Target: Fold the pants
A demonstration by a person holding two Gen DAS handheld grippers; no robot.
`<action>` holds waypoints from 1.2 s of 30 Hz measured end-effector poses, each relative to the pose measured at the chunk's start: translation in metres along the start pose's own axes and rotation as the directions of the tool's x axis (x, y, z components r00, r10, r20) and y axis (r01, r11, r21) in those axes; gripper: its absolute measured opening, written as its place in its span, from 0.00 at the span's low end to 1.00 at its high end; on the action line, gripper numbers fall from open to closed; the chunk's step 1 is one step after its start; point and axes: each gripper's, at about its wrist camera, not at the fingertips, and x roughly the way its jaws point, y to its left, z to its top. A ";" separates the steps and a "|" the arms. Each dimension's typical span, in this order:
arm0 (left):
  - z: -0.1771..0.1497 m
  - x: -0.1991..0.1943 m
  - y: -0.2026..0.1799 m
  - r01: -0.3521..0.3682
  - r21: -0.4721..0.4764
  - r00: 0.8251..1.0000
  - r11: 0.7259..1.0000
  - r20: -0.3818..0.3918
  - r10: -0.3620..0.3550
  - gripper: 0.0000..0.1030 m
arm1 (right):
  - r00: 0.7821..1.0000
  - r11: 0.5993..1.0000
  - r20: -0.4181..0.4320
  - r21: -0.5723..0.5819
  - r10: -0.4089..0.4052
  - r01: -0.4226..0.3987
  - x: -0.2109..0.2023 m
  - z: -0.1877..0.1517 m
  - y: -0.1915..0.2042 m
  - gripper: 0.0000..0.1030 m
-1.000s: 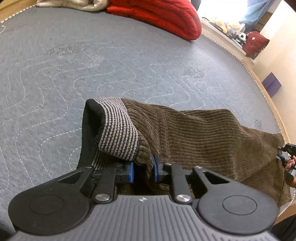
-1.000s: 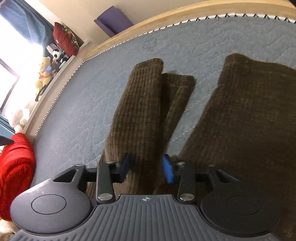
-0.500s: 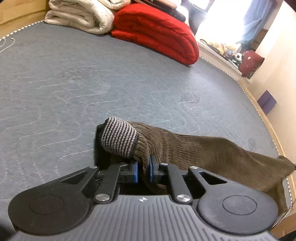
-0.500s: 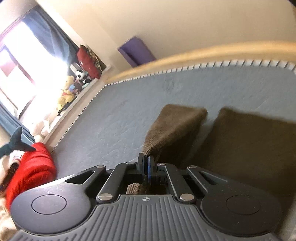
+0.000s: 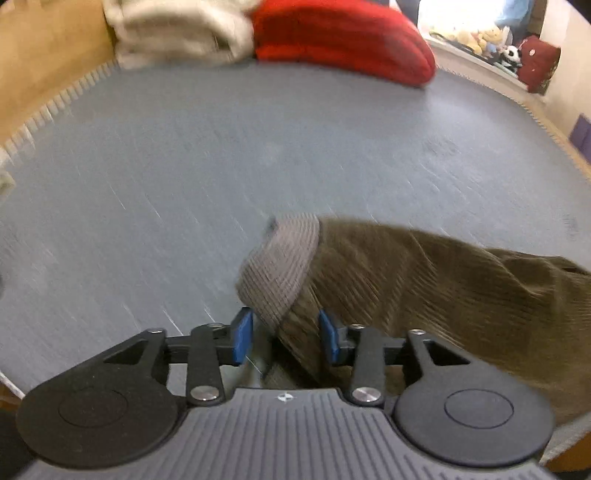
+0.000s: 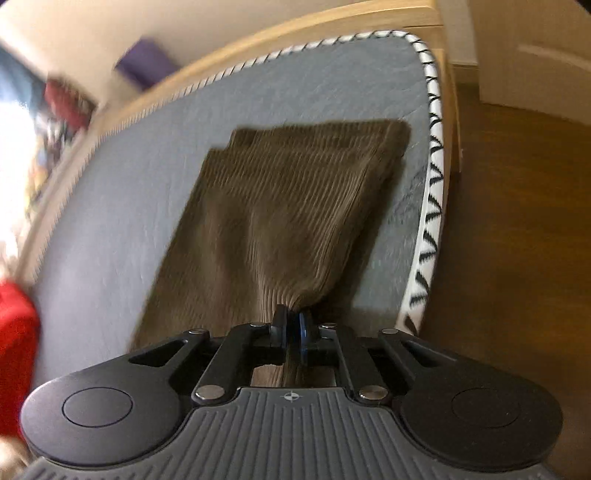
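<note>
My left tongs [image 5: 284, 334] have just been opening and now stand spread, the striped waistband [image 5: 282, 269] of the pants [image 5: 424, 280] loose between them, the cloth running off to their right across the bed [image 5: 221, 155]. My right tongs [image 6: 291, 328] pinch a bunched edge, the two legs stacked ahead of them near the bed's edge. I judge the lengthwise fold done and the crosswise folds left.

Pants [image 5: 424, 280] on mattress [image 5: 258, 155], folded blankets [image 5: 332, 33] behind, at far edge
</note>
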 end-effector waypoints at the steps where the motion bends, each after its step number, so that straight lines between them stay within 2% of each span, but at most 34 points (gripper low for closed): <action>1: 0.001 -0.005 -0.005 -0.039 0.025 0.998 0.999 0.044 0.038 0.46 | 1.000 0.999 0.010 0.032 0.013 -0.013 0.001 0.004 -0.003 0.11; 4: 0.005 -0.019 -0.018 -0.121 0.072 0.979 0.990 0.174 0.107 0.47 | 0.998 0.992 0.046 0.117 0.030 -0.035 0.006 0.009 -0.012 0.16; 6: 0.008 -0.025 -0.029 -0.133 0.096 0.963 0.986 0.247 0.106 0.47 | 0.996 0.986 0.077 0.159 0.037 -0.048 0.009 0.013 -0.018 0.17; 8: 0.012 -0.028 -0.040 -0.063 0.127 0.962 0.990 0.273 0.026 0.47 | 0.994 0.978 0.095 0.199 0.048 -0.066 0.012 0.020 -0.025 0.18; 10: 0.011 -0.024 -0.052 0.074 0.172 0.966 0.982 0.232 -0.113 0.47 | 0.993 0.969 0.099 0.235 0.057 -0.079 0.018 0.028 -0.034 0.20; 11: 0.009 -0.020 -0.058 0.155 0.185 0.963 0.970 0.191 -0.190 0.47 | 0.994 0.964 0.099 0.253 0.055 -0.078 0.022 0.033 -0.039 0.20; 14: 0.005 -0.006 -0.074 0.330 0.187 0.935 0.925 0.067 -0.347 0.47 | 0.991 0.949 0.115 0.299 0.072 -0.104 0.030 0.043 -0.051 0.20; 15: 0.003 -0.002 -0.080 0.368 0.192 0.924 0.910 0.031 -0.381 0.47 | 0.990 0.946 0.115 0.304 0.082 -0.114 0.034 0.046 -0.053 0.20; 16: 0.000 0.002 -0.087 0.381 0.204 0.920 0.902 0.010 -0.391 0.47 | 0.989 0.945 0.114 0.304 0.091 -0.122 0.036 0.048 -0.053 0.20; 19: -0.005 0.014 -0.099 0.394 0.250 0.918 0.885 -0.062 -0.391 0.47 | 0.987 0.946 0.121 0.295 0.106 -0.138 0.039 0.055 -0.054 0.20; 21: -0.010 0.022 -0.105 0.378 0.259 0.926 0.889 -0.090 -0.368 0.47 | 0.986 0.949 0.131 0.282 0.108 -0.141 0.039 0.059 -0.052 0.20; 26: -0.012 0.034 -0.100 0.373 0.212 0.927 0.903 -0.124 -0.353 0.47 | 0.985 0.939 0.137 0.313 0.108 -0.146 0.040 0.066 -0.057 0.19; 27: -0.012 0.037 -0.099 0.366 0.204 0.929 0.908 -0.132 -0.345 0.47 | 0.986 0.940 0.134 0.314 0.099 -0.137 0.039 0.066 -0.057 0.20; 30: -0.010 0.044 -0.100 0.352 0.210 0.934 0.912 -0.147 -0.327 0.47 | 0.997 0.971 0.080 0.236 0.014 -0.032 0.036 0.065 -0.048 0.20; 33: -0.012 0.043 -0.102 0.343 0.241 0.937 0.908 -0.150 -0.314 0.49 | 0.996 0.982 0.089 0.189 -0.017 0.000 0.031 0.064 -0.042 0.22; 34: -0.014 0.046 -0.102 0.340 0.250 0.938 0.906 -0.150 -0.311 0.49 | 0.995 0.982 0.097 0.186 -0.033 0.015 0.030 0.064 -0.042 0.24; 36: -0.017 0.045 -0.103 0.335 0.267 0.941 0.904 -0.148 -0.305 0.49 | 0.991 0.980 0.109 0.193 -0.077 0.055 0.026 0.063 -0.044 0.45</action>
